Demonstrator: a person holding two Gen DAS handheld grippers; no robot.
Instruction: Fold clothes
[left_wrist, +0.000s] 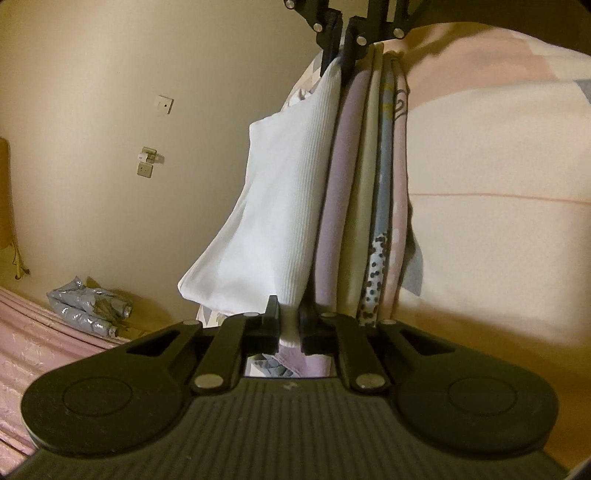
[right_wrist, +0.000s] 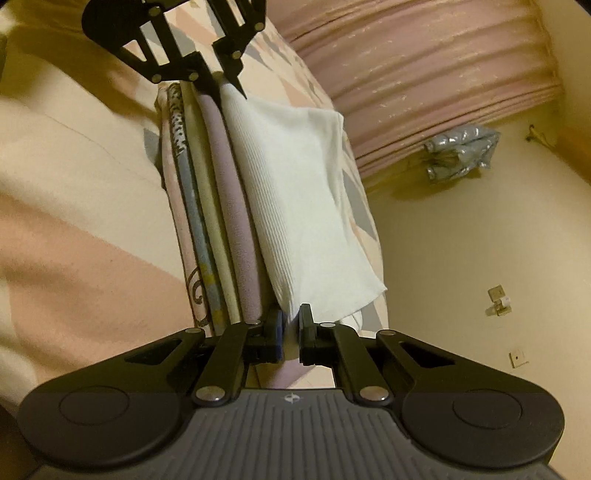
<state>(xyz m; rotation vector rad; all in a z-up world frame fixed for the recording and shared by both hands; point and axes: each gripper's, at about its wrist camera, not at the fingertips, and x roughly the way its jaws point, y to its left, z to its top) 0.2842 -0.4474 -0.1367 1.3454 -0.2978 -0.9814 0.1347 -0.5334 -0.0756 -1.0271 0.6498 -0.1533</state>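
Closest to the left wrist camera, the left gripper (left_wrist: 288, 325) is clamped on one near corner of a folded white ribbed-knit garment (left_wrist: 273, 206), while the right gripper (left_wrist: 341, 48) pinches the far end. That garment lies against a stack of folded clothes (left_wrist: 365, 206) in lilac, cream, blue and spotted layers on a pink-and-cream patterned bed (left_wrist: 498, 155). From the right wrist view, the right gripper (right_wrist: 290, 325) likewise pinches the white garment (right_wrist: 295, 192) at its near corner, the left gripper (right_wrist: 225, 79) opposite. Its loose side flares away from the stack (right_wrist: 218, 206); uneven release could let the fold fall open or nudge the layers askew.
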